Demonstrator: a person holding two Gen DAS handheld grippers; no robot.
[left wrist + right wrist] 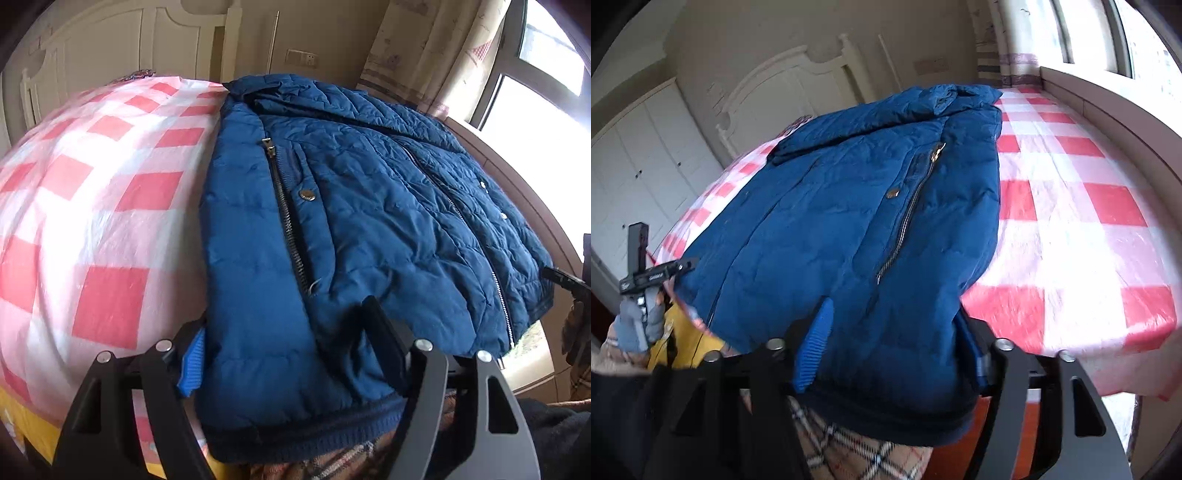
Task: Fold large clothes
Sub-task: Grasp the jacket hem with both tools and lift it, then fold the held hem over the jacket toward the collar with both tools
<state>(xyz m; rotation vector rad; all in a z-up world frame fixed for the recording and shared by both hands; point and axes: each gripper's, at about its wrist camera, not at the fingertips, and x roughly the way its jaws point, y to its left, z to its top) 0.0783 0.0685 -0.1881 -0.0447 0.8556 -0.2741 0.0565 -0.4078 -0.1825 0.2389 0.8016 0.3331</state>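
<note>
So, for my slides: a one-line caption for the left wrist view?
Left gripper straddles the hem of a blue padded jacket spread on a red-checked bedsheet.
</note>
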